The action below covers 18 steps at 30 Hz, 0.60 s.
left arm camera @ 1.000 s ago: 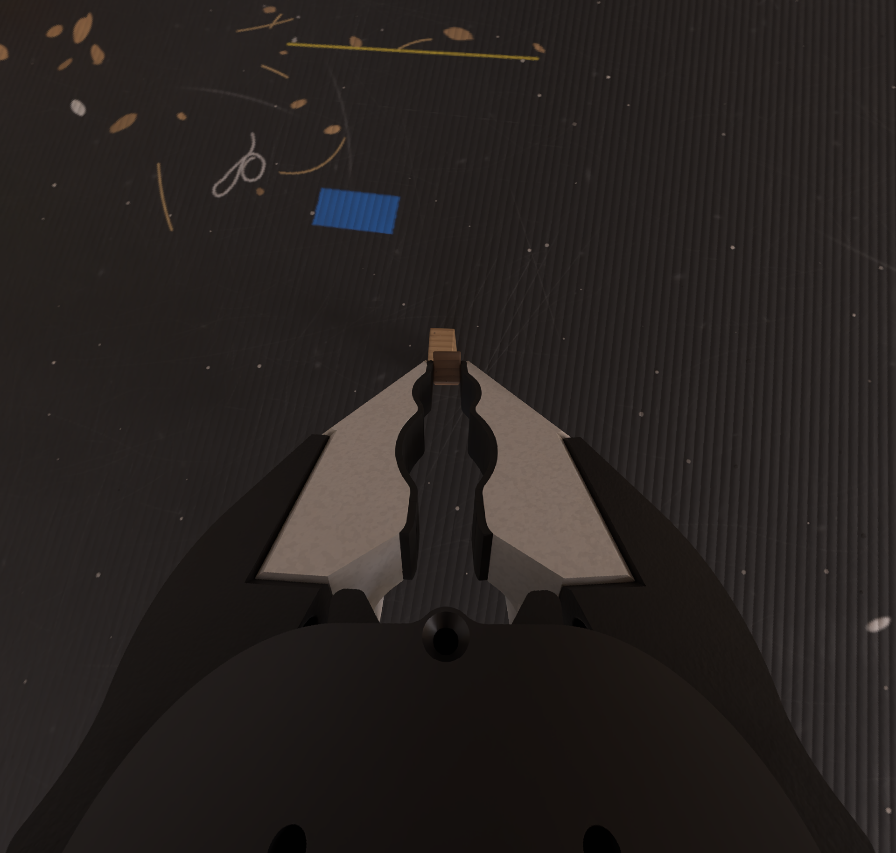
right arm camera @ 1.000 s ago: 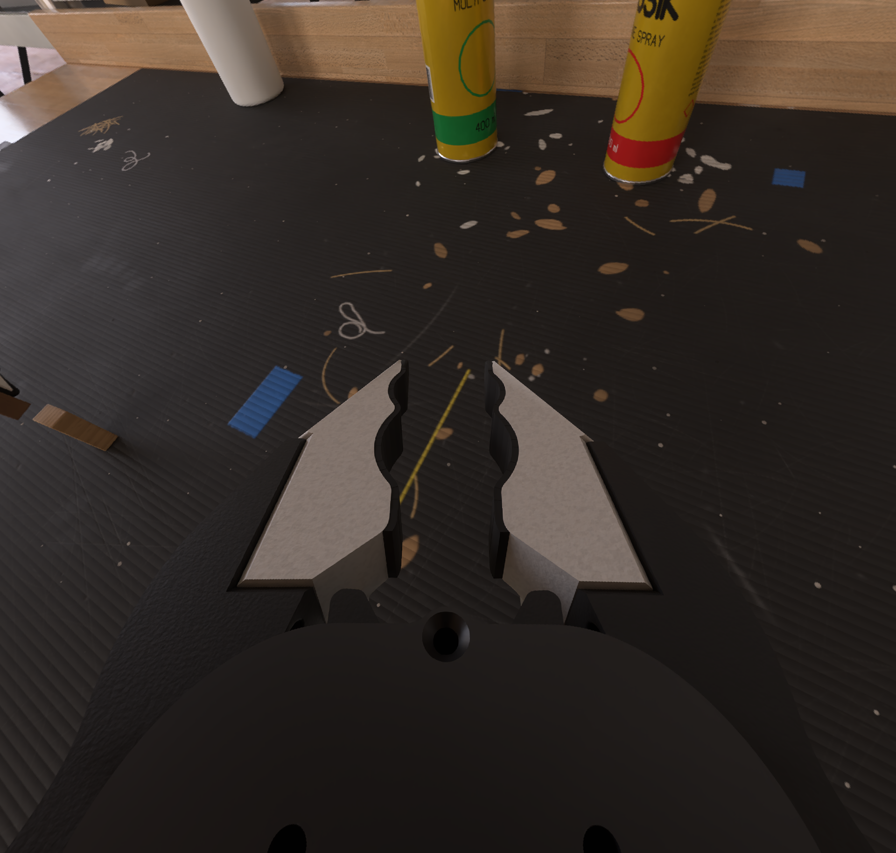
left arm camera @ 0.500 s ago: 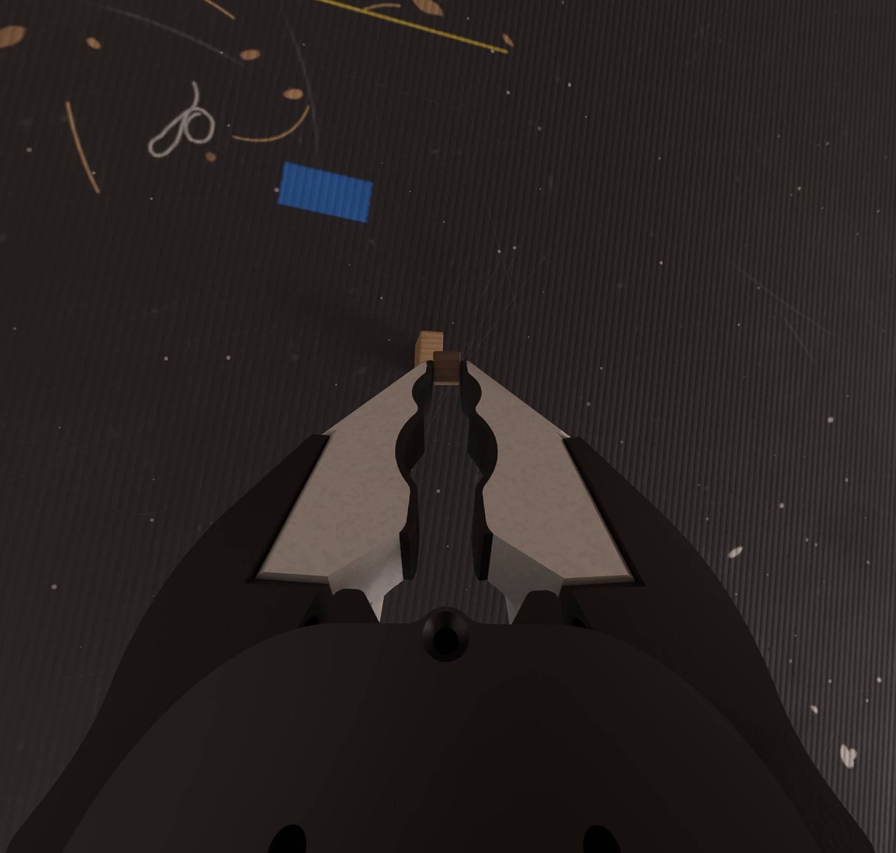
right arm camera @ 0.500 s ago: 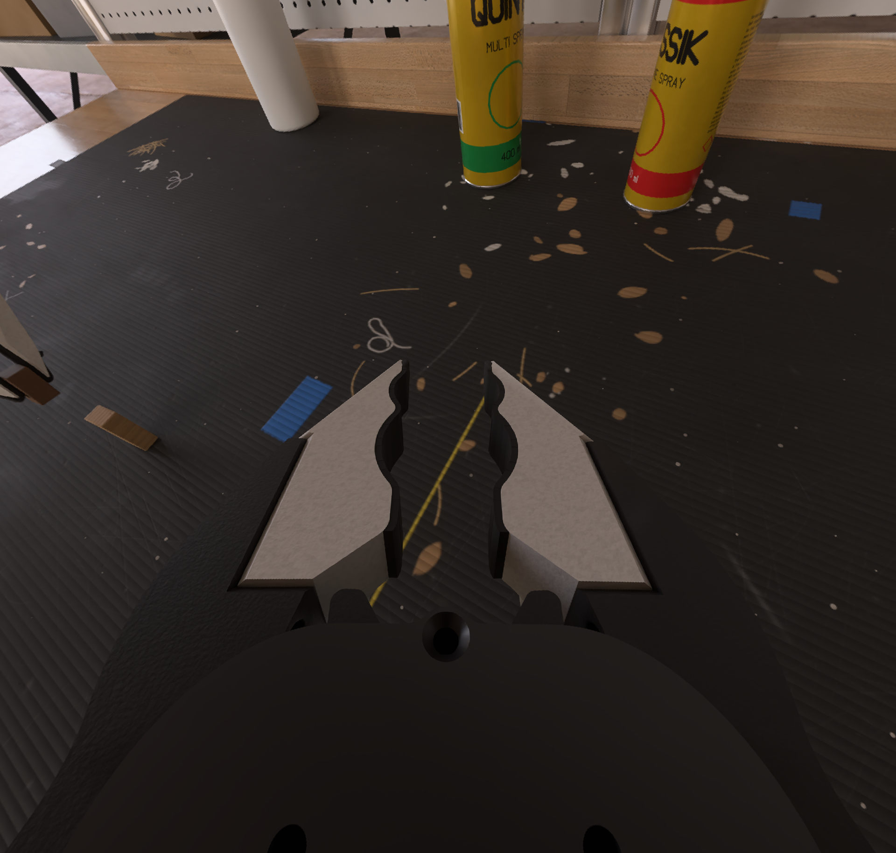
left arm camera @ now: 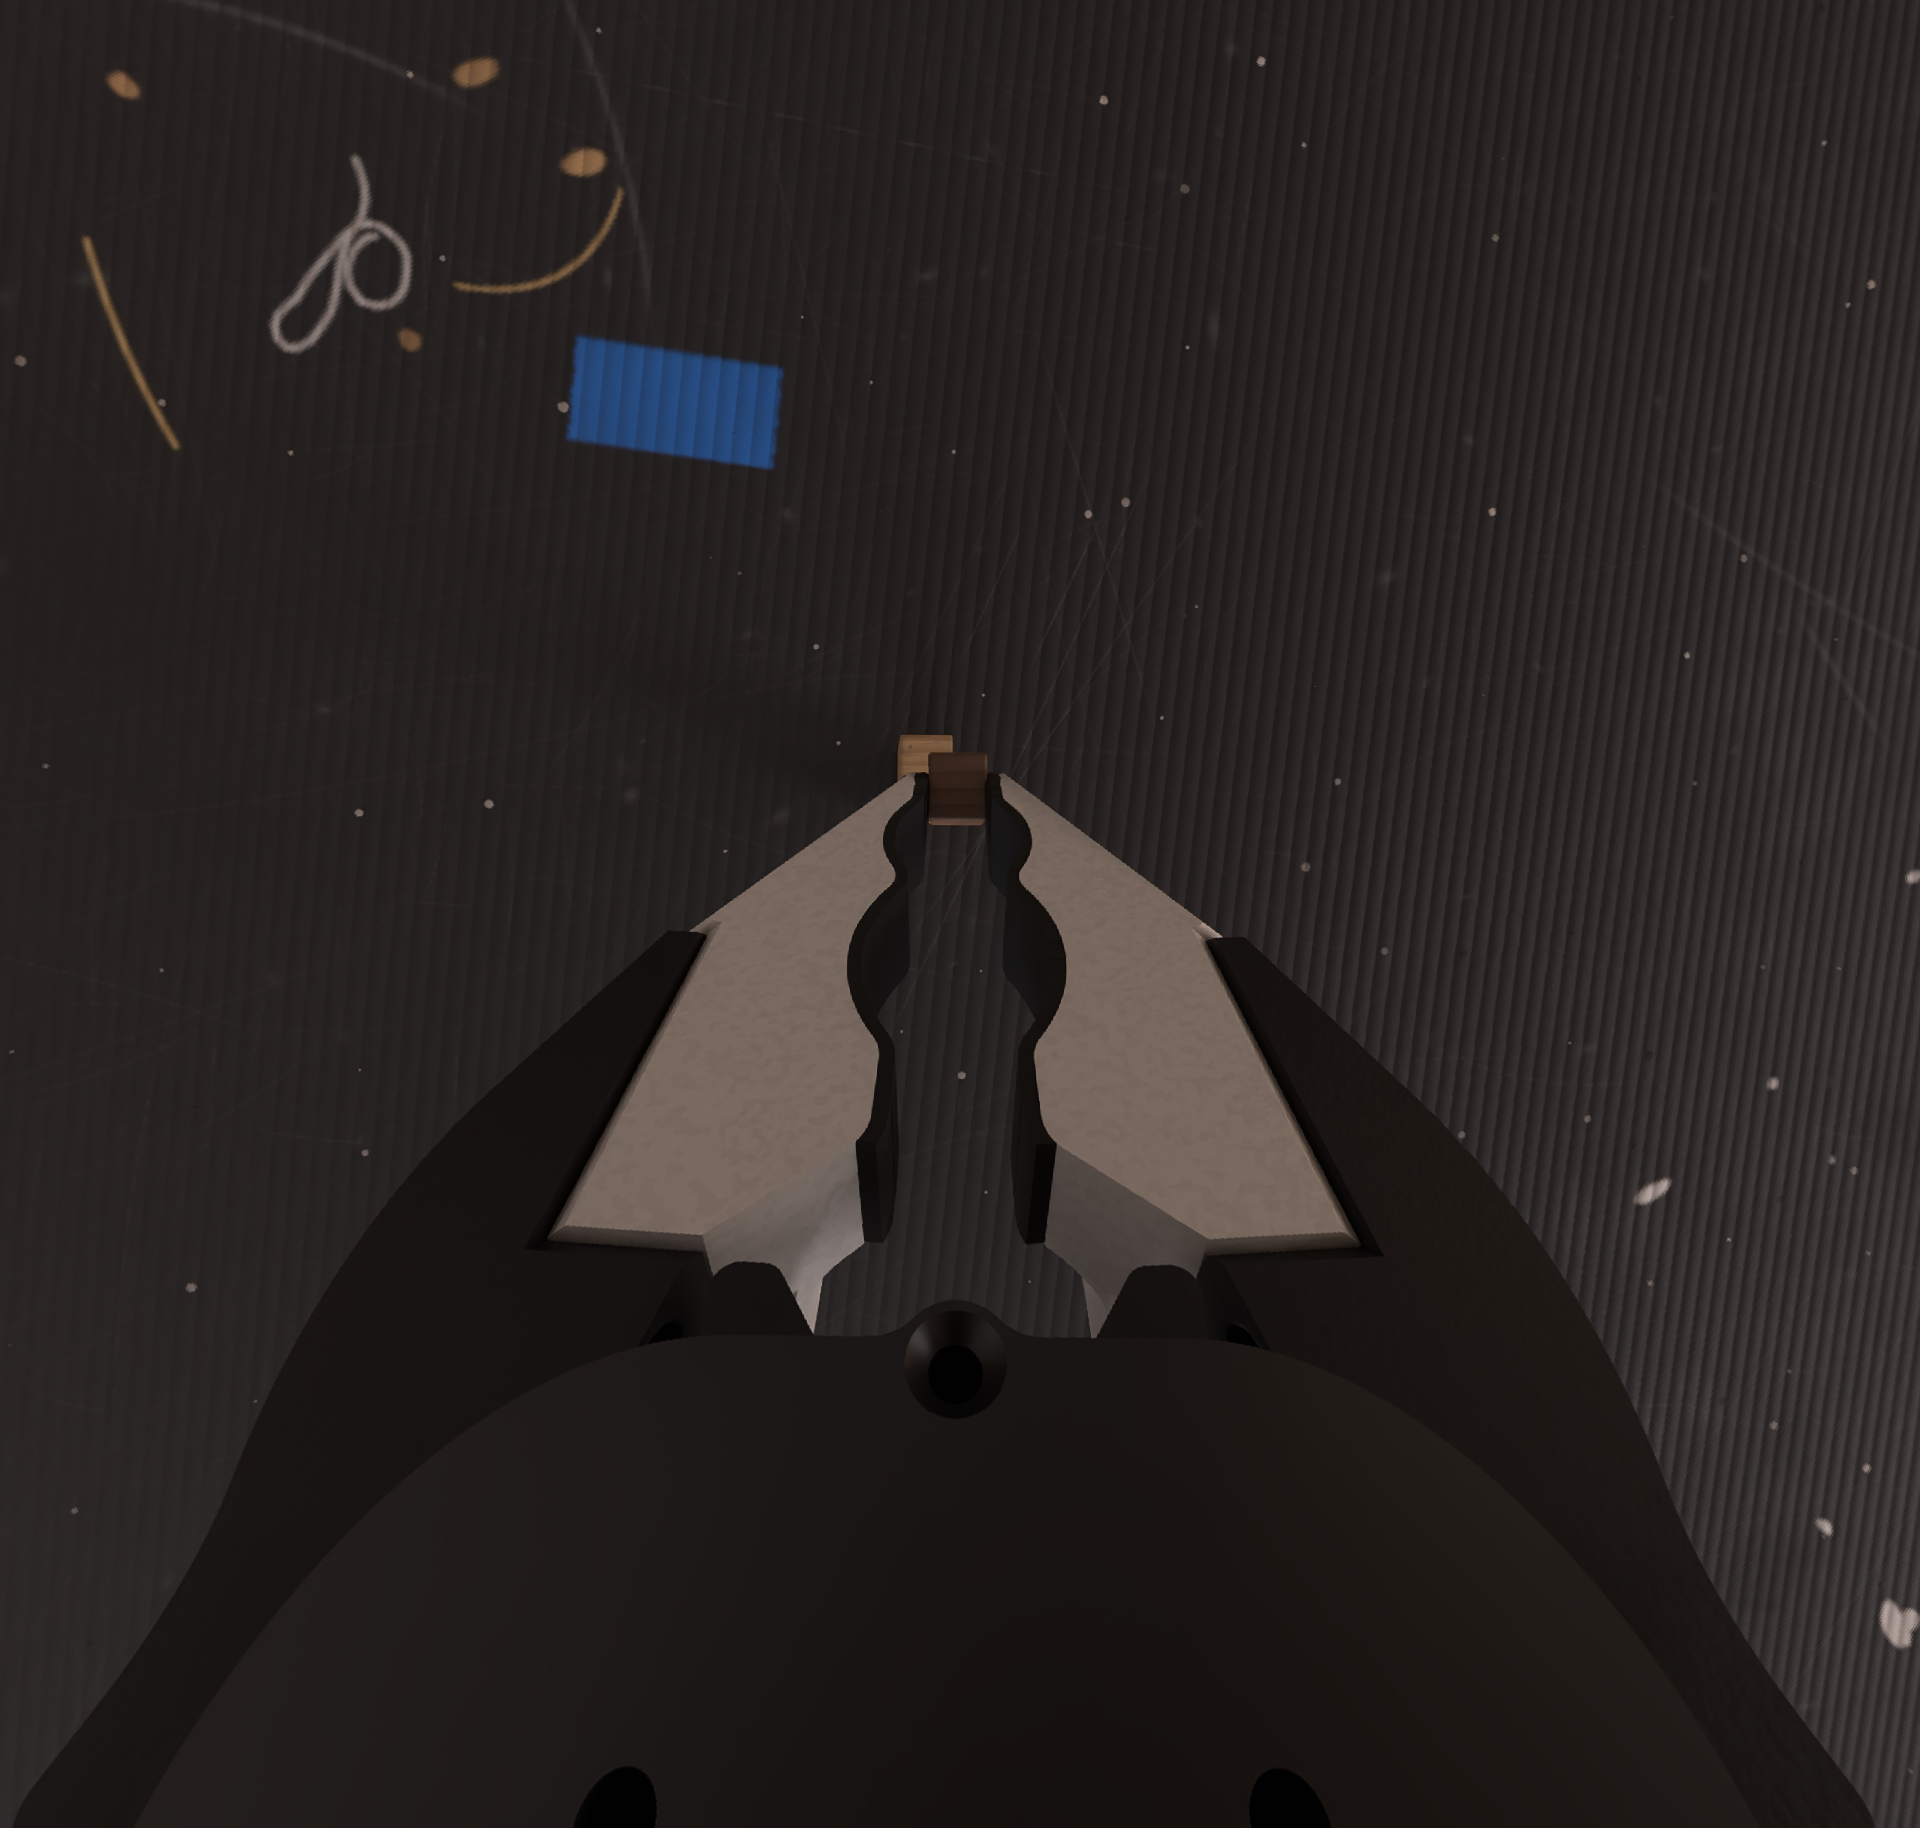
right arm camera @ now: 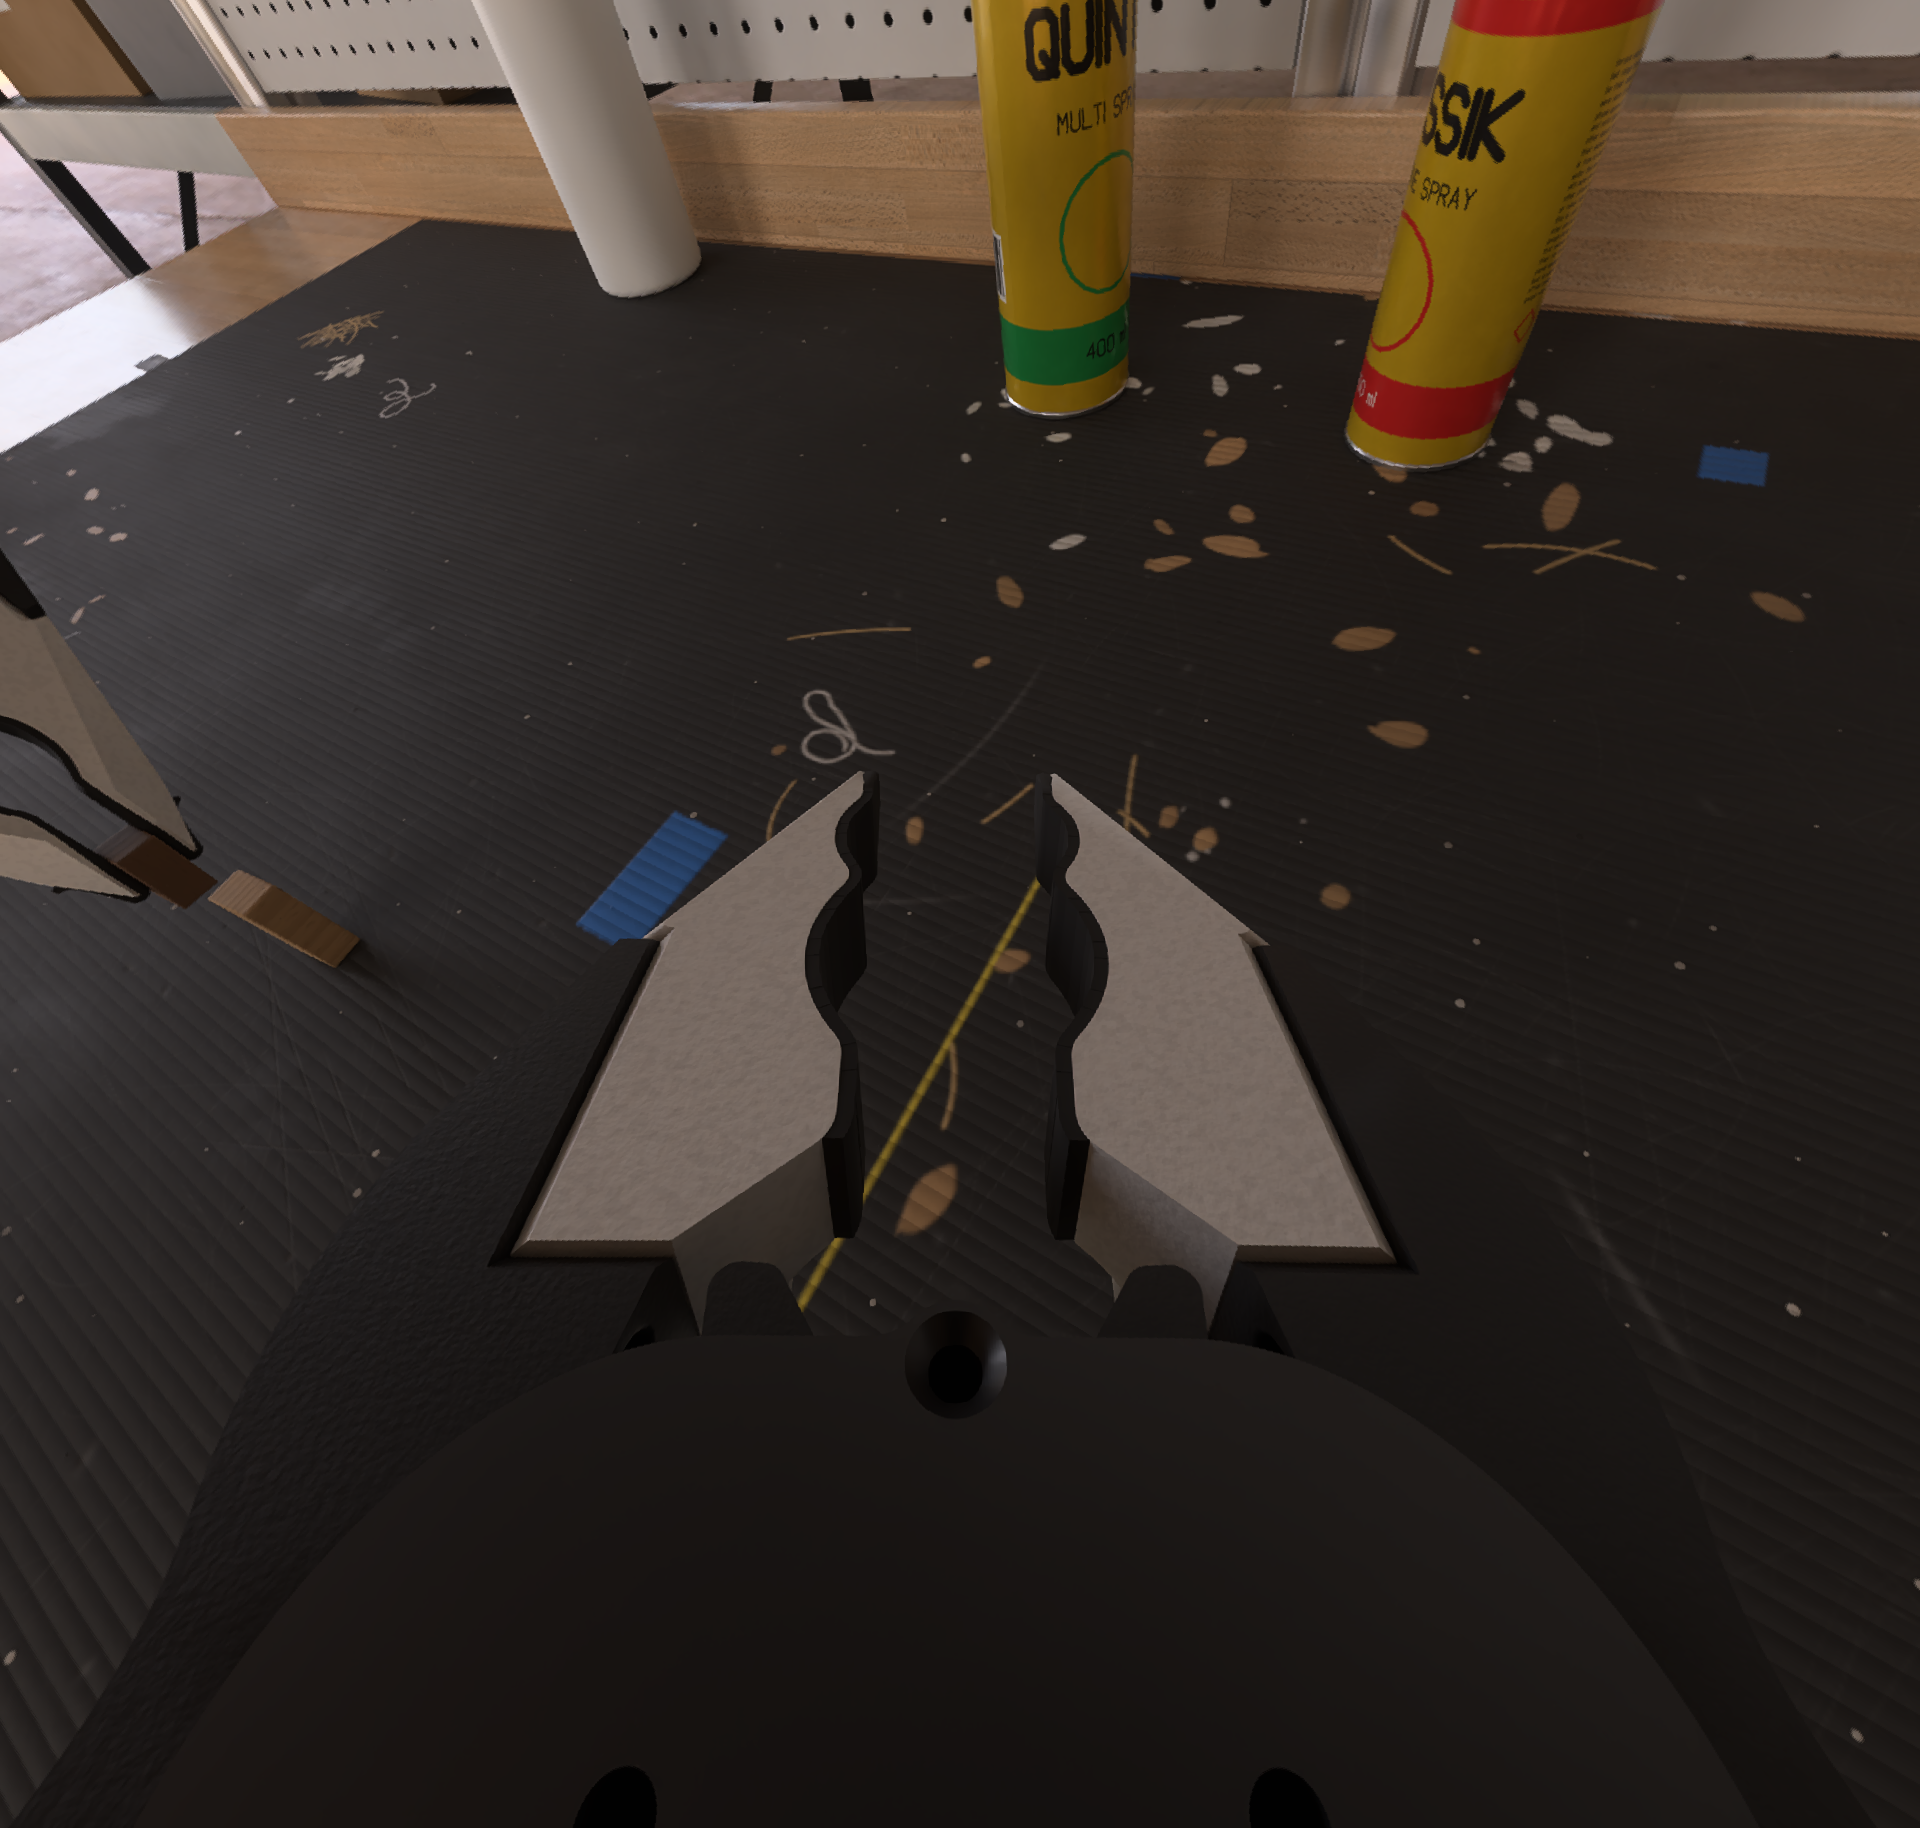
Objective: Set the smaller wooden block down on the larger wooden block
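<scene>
1. Small dark-brown wooden block (left arm camera: 957, 787) is sitting pinched between the tips of the left gripper (left arm camera: 957, 793), above the mat.
2. Larger light-tan wooden block (right arm camera: 283, 916) is lying flat on the black ribbed mat (right arm camera: 520, 583), just beyond the held block.
3. Right gripper (right arm camera: 956, 802) is hovering with its jaws apart, holding nothing, over a thin yellow line (right arm camera: 951, 1051).
4. Blue rectangular patch (right arm camera: 652, 874) is lying between the two grippers.

L wrist cam looks steeply down at mat (left arm camera: 1455, 428); R cam lower, facing back wall; both show blue patch (left arm camera: 674, 403).
</scene>
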### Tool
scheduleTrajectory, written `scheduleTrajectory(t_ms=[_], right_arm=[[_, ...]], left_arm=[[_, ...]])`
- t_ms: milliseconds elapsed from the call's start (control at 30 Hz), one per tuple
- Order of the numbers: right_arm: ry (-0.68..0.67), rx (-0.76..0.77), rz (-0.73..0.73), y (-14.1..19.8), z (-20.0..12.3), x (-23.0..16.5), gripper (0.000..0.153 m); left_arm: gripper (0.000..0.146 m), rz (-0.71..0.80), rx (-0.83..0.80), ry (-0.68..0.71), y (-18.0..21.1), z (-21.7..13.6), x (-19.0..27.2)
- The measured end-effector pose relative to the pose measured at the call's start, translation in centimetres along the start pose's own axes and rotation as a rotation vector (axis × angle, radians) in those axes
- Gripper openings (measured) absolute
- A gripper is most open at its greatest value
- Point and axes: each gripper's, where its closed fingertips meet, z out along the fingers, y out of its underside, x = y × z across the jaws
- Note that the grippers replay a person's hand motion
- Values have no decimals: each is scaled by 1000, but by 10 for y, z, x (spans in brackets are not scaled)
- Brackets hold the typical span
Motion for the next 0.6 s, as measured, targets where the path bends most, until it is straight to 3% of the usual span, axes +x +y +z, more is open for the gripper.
scheduleTrajectory(t_ms=[600], right_arm=[[-5, -29, -3, 6, 5, -1, 29]], left_arm=[[10, 0, 52, -2, 4, 2, -4]])
